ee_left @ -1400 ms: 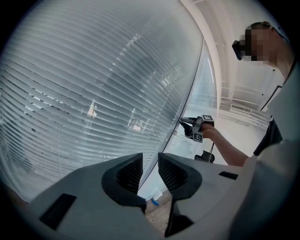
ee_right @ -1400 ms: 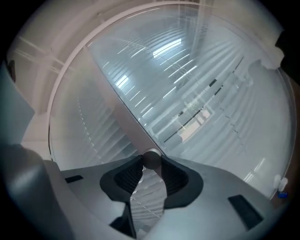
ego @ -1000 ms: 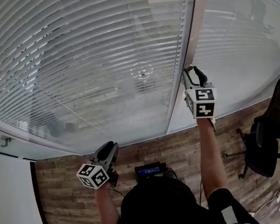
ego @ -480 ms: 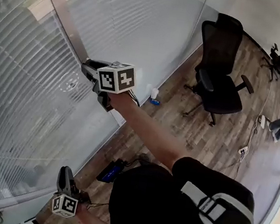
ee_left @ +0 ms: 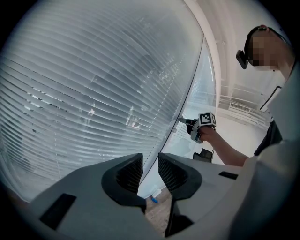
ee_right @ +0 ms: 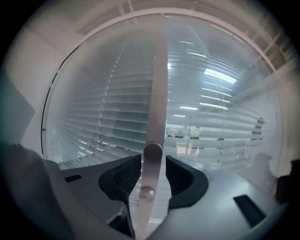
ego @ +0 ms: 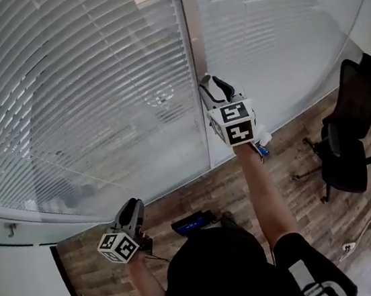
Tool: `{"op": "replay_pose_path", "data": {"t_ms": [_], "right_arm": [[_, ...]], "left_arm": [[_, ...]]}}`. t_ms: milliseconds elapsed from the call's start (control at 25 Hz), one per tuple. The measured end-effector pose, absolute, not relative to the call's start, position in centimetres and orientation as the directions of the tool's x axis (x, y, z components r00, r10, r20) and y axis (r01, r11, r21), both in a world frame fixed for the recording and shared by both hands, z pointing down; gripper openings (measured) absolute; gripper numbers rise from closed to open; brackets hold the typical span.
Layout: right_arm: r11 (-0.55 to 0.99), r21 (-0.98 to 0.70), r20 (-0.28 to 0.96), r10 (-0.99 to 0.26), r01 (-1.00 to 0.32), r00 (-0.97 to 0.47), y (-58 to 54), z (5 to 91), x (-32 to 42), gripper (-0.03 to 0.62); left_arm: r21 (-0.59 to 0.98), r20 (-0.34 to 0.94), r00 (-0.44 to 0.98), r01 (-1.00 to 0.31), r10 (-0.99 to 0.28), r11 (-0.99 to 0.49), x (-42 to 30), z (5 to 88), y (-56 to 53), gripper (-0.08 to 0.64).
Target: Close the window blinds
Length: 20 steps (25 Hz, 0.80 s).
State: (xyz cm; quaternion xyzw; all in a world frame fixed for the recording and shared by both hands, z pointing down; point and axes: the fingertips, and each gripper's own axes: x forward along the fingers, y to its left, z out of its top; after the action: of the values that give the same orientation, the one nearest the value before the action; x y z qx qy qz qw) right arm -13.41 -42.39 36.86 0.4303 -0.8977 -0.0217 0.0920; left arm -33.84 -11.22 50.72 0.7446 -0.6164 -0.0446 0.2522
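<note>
On the head view, the window blinds (ego: 79,82) hang behind curved glass and fill the wall ahead and to my left, with light showing between the slats. A pale frame post (ego: 196,57) splits the panes. The right hand-held gripper (ego: 211,85) is held up against that post. The left hand-held gripper (ego: 135,205) hangs low near the foot of the glass, pointing at it. Wood floor (ego: 261,194) runs open to the right, where a black office chair (ego: 350,132) stands well apart. A dark device (ego: 193,221) lies on the floor near the wall.

On the left gripper view, the jaws stand slightly apart with nothing between them, and the blinds are ahead.

On the right gripper view, the jaws are spread narrowly to either side of a round knob (ee_right: 153,151) on the post, with a sliver of gap on each side. The blinds sit behind glass on both sides.
</note>
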Motion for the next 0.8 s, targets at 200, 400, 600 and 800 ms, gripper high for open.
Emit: {"op": "replay_pose_path", "data": {"t_ms": [200,400,600,800], "right_arm": [[0.562,0.306,0.14,-0.825,-0.769,-0.547,-43.1,35.6,-14.1,0.149],[0.563,0.262,0.152,-0.826,-0.784,-0.542,-43.3,35.7,-14.2,0.13],[0.615,-0.304,0.104,-0.737,-0.727,-0.667,-44.0,36.4,-13.7,0.13],[0.65,-0.367,0.075,-0.693,-0.666,-0.717,-43.8,36.4,-13.8,0.13]], "left_arm": [[0.436,0.247,0.231,-0.894,-0.941,-0.106,-34.3,50.9,-11.5,0.115],[0.437,0.243,0.22,-0.895,-0.945,-0.096,-34.4,50.9,-11.3,0.115],[0.438,0.245,0.22,-0.894,-0.944,-0.095,-34.5,50.9,-11.3,0.115],[0.44,0.247,0.228,-0.892,-0.942,-0.1,-34.0,51.0,-11.5,0.115]]}}
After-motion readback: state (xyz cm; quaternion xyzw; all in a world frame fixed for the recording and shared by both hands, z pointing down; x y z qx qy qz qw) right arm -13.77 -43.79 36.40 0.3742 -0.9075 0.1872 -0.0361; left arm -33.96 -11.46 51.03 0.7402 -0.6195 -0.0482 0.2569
